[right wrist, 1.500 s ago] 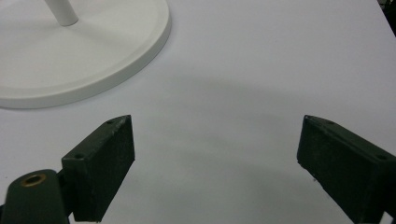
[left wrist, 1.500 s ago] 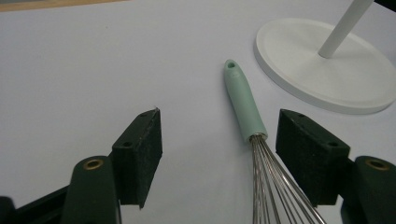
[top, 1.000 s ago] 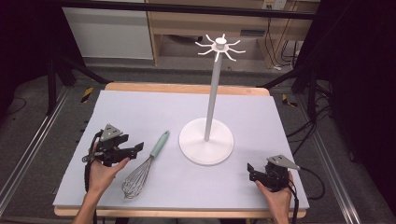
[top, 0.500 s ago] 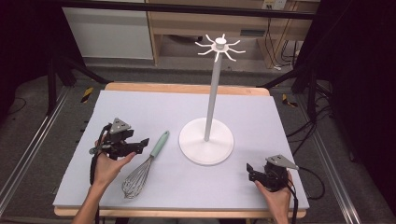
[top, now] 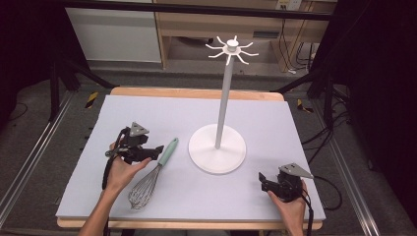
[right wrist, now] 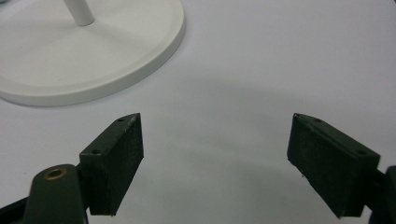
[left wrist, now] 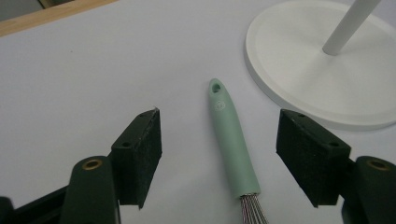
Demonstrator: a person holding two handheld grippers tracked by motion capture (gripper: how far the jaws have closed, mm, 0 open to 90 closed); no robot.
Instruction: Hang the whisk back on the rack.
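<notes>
The left gripper (top: 156,149) sits at the left of the mat (top: 147,113), its jaws spread wide and grasping nothing, aimed right toward the whisk (top: 153,173). In the left gripper view the whisk's green handle (left wrist: 232,140) lies on the mat between the two pads (left wrist: 142,151), touching neither, with its hanging hole at the far end and the first wires showing at the near end. The whisk lies flat, handle pointing far and right toward the stand (top: 218,146), wire head near the front edge, just right of the left hand (top: 120,169). The right gripper (top: 264,180) rests at the near right corner of the mat, well apart from the whisk; its jaws are released with only bare mat between them, and they have just been closing somewhat. The stand's round white base lies left and far of that gripper, its pole upright with hooks (top: 231,48) spread at the top.
</notes>
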